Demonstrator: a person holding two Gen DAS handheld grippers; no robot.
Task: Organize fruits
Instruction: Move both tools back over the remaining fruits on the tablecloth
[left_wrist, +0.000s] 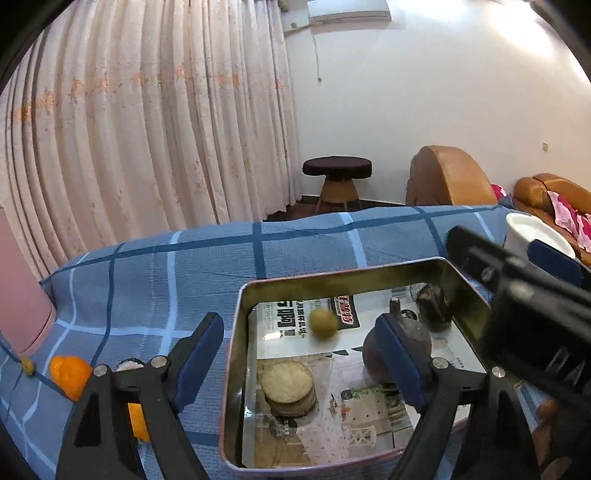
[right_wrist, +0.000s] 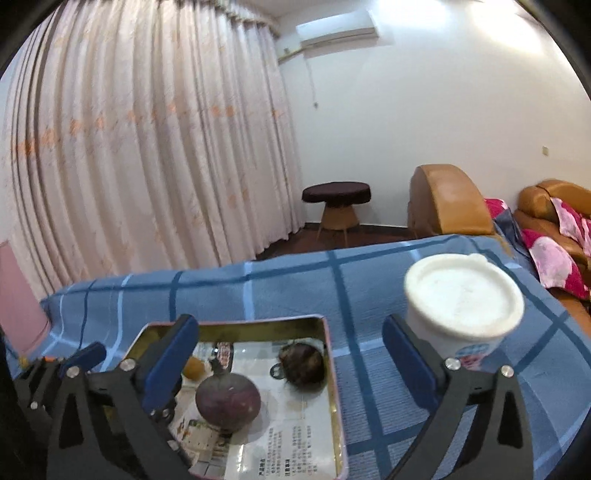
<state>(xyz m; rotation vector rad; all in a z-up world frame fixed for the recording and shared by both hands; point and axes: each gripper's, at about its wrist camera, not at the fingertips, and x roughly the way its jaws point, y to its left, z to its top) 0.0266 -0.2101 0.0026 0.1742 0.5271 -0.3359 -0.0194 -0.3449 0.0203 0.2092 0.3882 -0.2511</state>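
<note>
Grippers, both yours, stood with fingers spread wide and nothing between them. Your left gripper (left_wrist: 299, 365) hung over the near-left corner of the metal tin (left_wrist: 236, 332), one blue pad outside the wall above the blue checked cloth (left_wrist: 303, 251), the other inside the tin in front of the dark purple fruit (left_wrist: 369, 354), which it partly hid. Your right gripper (right_wrist: 295, 365) straddled the tin's right wall (right_wrist: 334, 387), its left finger over the tin and its right finger just in front of the white lidded cup (right_wrist: 461, 299); whether that finger touched the cup could not be told.

Inside the tin, on printed paper, lay the purple fruit (right_wrist: 227, 402), a blurred brown husky fruit (right_wrist: 303, 363) at the far right corner, a small yellow-green round fruit (left_wrist: 323, 323) and a stack of pale round cakes (left_wrist: 288, 387). In the right wrist view the yellow-green fruit (right_wrist: 194, 367) showed only as a sliver behind your left finger.

Outside the tin, on the cloth to the left, an orange fruit (left_wrist: 70, 376) was half covered by your left gripper's frame, and a tiny yellow piece (left_wrist: 27, 365) lay beside a pink object (left_wrist: 18, 295) cut off by the picture's edge. Your right gripper's black body (left_wrist: 535, 306) crossed the left view, out of focus, screening the cup (left_wrist: 532, 232).
</note>
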